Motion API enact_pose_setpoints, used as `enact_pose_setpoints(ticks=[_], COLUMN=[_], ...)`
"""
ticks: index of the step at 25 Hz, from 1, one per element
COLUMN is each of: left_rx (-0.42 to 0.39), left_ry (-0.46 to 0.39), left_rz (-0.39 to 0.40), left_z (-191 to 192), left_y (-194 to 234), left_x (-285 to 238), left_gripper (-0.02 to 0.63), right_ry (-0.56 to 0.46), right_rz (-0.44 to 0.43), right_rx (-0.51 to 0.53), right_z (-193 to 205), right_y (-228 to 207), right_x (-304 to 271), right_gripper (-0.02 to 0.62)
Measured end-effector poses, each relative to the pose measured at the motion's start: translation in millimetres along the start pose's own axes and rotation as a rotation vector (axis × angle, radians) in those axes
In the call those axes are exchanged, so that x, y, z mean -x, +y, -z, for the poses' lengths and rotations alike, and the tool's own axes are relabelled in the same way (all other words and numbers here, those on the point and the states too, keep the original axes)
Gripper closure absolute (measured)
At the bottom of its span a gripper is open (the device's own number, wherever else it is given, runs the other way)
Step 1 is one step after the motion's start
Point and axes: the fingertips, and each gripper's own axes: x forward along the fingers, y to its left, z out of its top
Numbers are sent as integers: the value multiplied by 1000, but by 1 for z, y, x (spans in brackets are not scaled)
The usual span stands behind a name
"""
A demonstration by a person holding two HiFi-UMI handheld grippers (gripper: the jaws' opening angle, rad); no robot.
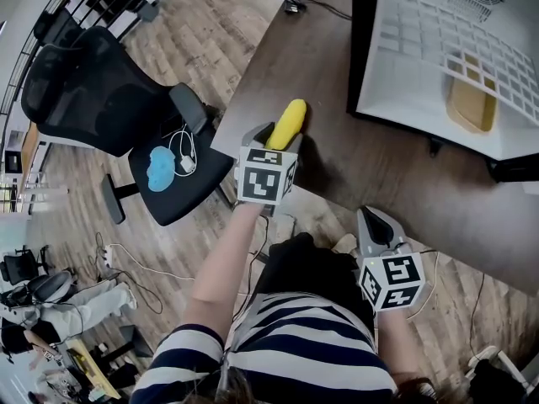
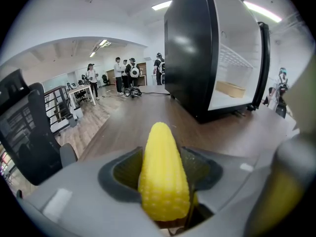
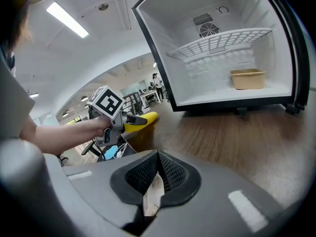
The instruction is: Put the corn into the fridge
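Note:
A yellow corn cob point(image 1: 287, 124) sticks out of my left gripper point(image 1: 278, 138), which is shut on it above the near-left corner of the dark wooden table point(image 1: 396, 183). In the left gripper view the corn point(image 2: 163, 177) stands between the jaws and points toward the fridge point(image 2: 217, 53). The small black fridge point(image 1: 438, 49) stands on the table with its white inside showing, a wire shelf point(image 3: 222, 42) and a tan box point(image 3: 247, 78) within. My right gripper point(image 1: 377, 225) hangs at the table's near edge, jaws closed with nothing held. The right gripper view shows the corn point(image 3: 140, 121) at left.
A black office chair point(image 1: 118, 108) with a blue item and a white cable on its seat stands left of the table. A cable point(image 1: 307, 2) lies on the table's far end. Several people point(image 2: 123, 73) stand far off in the room.

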Motion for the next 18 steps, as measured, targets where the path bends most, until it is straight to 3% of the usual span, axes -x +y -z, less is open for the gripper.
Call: enact_pose_setpoints(ticks=[18], left_rx=[-27], left_ry=[-115], left_rz=[68], left_z=[-18], left_y=[-32], left_x=[28], left_gripper=[606], right_ry=[-25], right_rz=[33], right_rx=[-14], right_z=[-1], right_y=[-11], right_x=[14], right_gripper=[602])
